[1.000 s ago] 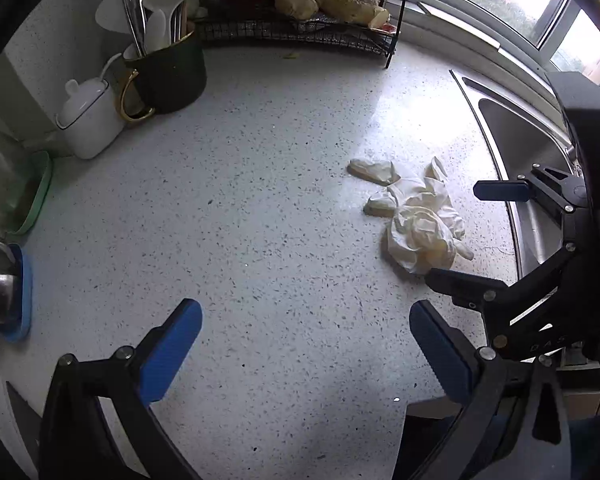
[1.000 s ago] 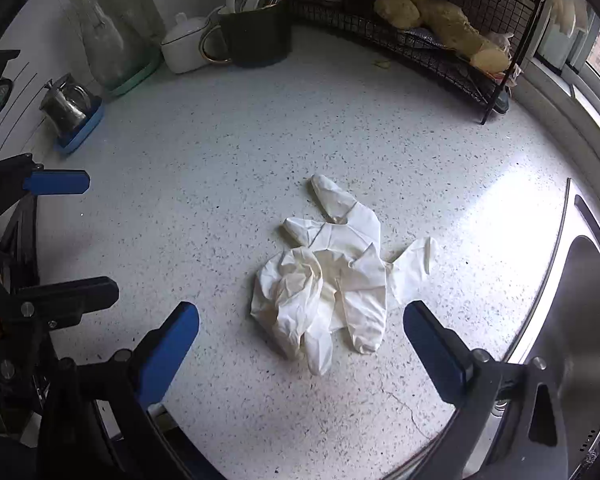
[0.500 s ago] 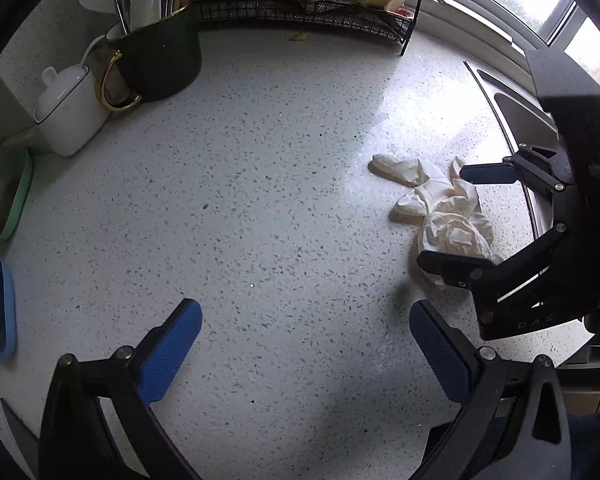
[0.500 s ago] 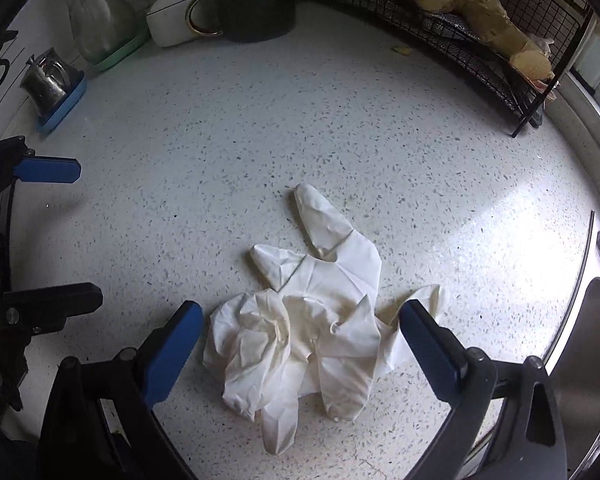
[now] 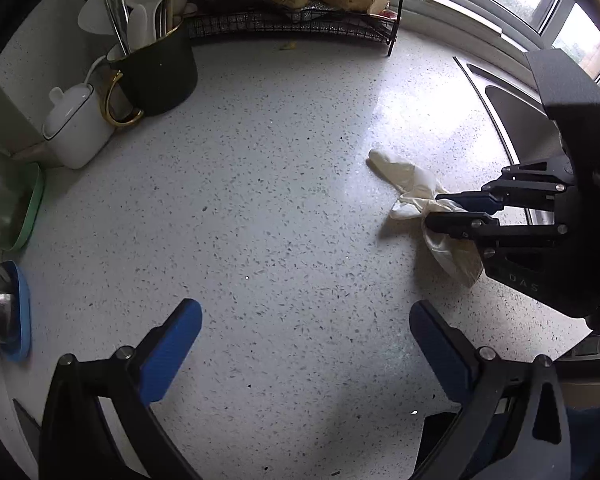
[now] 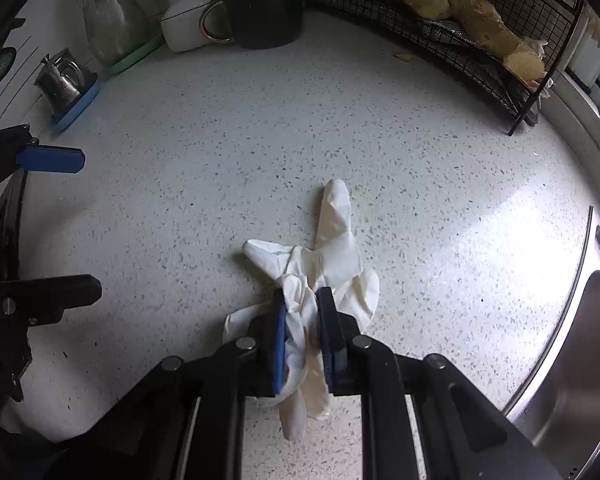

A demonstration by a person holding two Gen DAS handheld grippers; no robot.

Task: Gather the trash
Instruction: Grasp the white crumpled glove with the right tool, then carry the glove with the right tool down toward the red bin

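Observation:
A crumpled white disposable glove (image 6: 332, 256) lies on the speckled countertop (image 6: 260, 140). My right gripper (image 6: 303, 304) is shut on the bunched middle of the glove, with glove fingers spreading out in front and below the blue pads. The left wrist view shows the same glove (image 5: 412, 184) pinched by the right gripper (image 5: 440, 210) at the right. My left gripper (image 5: 304, 328) is open and empty over bare counter, well left of the glove.
A wire rack (image 5: 300, 20) with bread stands at the back. A dark utensil mug (image 5: 156, 72), white pot (image 5: 76, 128), glass jar (image 6: 108, 20) and metal cup (image 6: 60, 80) line the left. A steel sink (image 6: 580, 340) is on the right.
My right gripper moved down onto the glove and closed on it, bunching it up. My left gripper stayed open and shifted a little.

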